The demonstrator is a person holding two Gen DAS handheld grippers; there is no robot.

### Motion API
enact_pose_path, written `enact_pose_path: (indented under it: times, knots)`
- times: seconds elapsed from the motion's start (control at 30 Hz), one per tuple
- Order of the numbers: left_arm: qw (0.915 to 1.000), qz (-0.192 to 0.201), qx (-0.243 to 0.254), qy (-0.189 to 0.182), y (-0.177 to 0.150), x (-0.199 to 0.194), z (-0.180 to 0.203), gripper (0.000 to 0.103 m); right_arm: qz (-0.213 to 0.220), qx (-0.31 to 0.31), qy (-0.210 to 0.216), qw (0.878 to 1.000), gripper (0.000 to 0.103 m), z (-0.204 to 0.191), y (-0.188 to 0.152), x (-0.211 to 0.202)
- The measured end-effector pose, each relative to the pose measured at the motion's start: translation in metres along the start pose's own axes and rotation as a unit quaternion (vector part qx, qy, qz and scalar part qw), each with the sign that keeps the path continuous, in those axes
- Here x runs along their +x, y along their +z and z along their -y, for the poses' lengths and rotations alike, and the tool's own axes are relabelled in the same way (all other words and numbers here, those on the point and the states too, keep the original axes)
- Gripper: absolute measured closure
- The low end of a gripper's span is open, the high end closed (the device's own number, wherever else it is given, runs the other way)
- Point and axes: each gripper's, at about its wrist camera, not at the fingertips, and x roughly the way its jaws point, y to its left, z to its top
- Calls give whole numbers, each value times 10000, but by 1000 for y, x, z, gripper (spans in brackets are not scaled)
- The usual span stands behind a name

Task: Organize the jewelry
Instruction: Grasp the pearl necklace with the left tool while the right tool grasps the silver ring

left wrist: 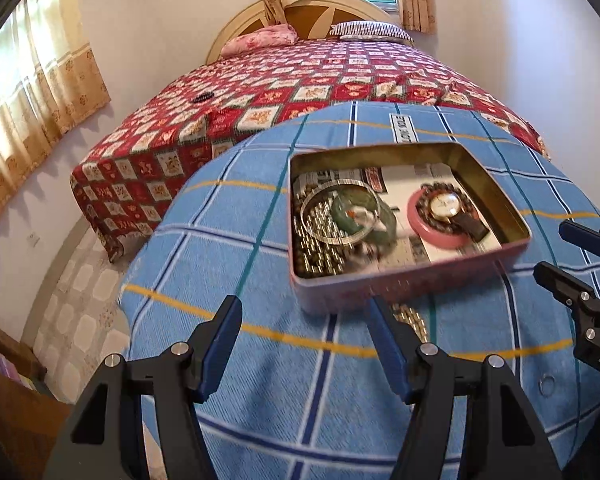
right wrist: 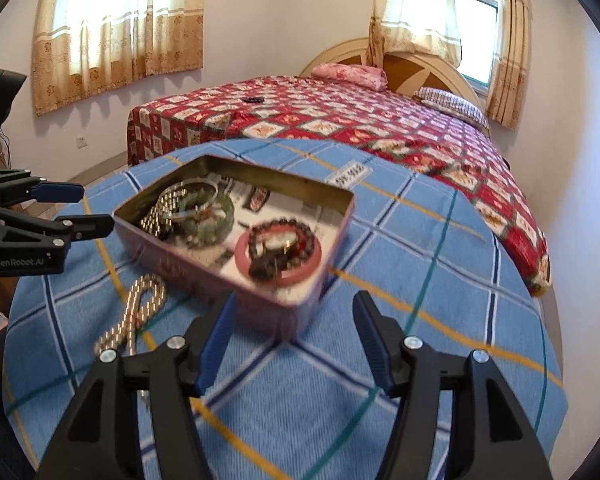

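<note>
a pink tin [left wrist: 404, 280] with a gold inside sits open on the blue checked cloth [left wrist: 260, 400] that covers the surface, toward its far edge, with the bed [left wrist: 300, 80] beyond. inside the tin, at its left end, lie a silver bangle [left wrist: 340, 212], a green bangle [left wrist: 364, 216] and a heap of gold chain [left wrist: 320, 256]; motion blur smears them together, so where one ends and the next begins is hard to tell. at the right end a pink ring [left wrist: 444, 220] carries a dark bead bracelet [left wrist: 424, 204] and a watch [left wrist: 446, 204] whose strap is partly hidden. printed paper [left wrist: 420, 176] lines the bottom.

a second gold chain [right wrist: 140, 308] lies on the cloth just beside the tin's near wall; in the left wrist view most of it is hidden behind a finger.

the left hand-held gripper [left wrist: 304, 344] is spread wide and holds nothing, near the tin's near wall. the right hand-held gripper [right wrist: 292, 340] is likewise spread and empty, at the tin's near corner. a small dark object [left wrist: 202, 97] on the bed is too small to identify.
</note>
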Motion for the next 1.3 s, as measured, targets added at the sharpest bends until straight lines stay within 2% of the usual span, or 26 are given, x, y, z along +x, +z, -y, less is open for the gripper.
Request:
enact_pose_path:
  times: [0.2, 0.3, 0.4, 0.67, 0.73, 0.8, 0.9, 1.3]
  knots:
    - [9992, -329, -203, -72, -33, -1, 8, 38, -163, 9, 45, 9999, 41, -2, -25, -20]
    - [9986, -496, -189, 40, -51, 0, 14, 38, -255, -38, 170, 9995, 41, -6, -38, -27]
    - [9980, -542, -304, 84, -62, -1, 15, 38, -333, -197, 238, 9990, 41, -15, -49, -29]
    - [9982, -472, -319, 159, -68, -5, 23, 38, -521, -352, 416, 9972, 43, -25, -67, -24]
    - [9982, -488, -322, 155, -68, -4, 22, 38, -519, -335, 514, 9968, 52, -25, -69, -24]
    - [9981, -501, -338, 151, -68, -4, 21, 38, -533, -345, 549, 9965, 73, -26, -70, -24]
    - [9982, -450, -366, 154, -65, -6, 20, 38, -521, -382, 464, 9968, 82, -26, -71, -22]
    - [9993, -285, -234, 80, -33, 1, 30, 38, -535, -248, 263, 9979, 84, -18, -52, 0]
